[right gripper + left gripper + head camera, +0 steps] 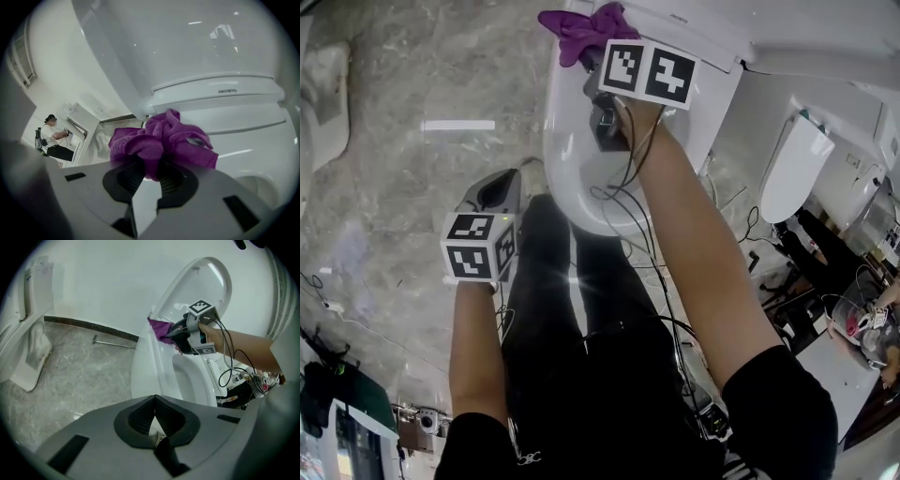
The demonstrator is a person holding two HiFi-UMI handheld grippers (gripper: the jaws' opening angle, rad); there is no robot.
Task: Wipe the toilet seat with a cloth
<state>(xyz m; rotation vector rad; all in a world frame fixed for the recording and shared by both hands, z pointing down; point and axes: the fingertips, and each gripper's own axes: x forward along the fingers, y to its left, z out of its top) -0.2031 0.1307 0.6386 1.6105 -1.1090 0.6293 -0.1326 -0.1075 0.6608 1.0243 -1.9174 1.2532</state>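
A bunched purple cloth (581,32) (161,140) (161,329) is pinched in my right gripper (598,58) (152,171), which is shut on it. The cloth presses against the back left of the white toilet seat (558,141) (161,371), close to the hinge below the raised lid (201,56) (206,282). My left gripper (492,192) (154,416) hangs shut and empty to the left of the bowl, above the floor, its jaws pointing toward the toilet.
A grey marble floor (412,169) lies left of the toilet. A second white toilet (797,169) stands to the right. Cables (647,281) trail from the right gripper along the arm. A person (49,136) stands far off in the right gripper view.
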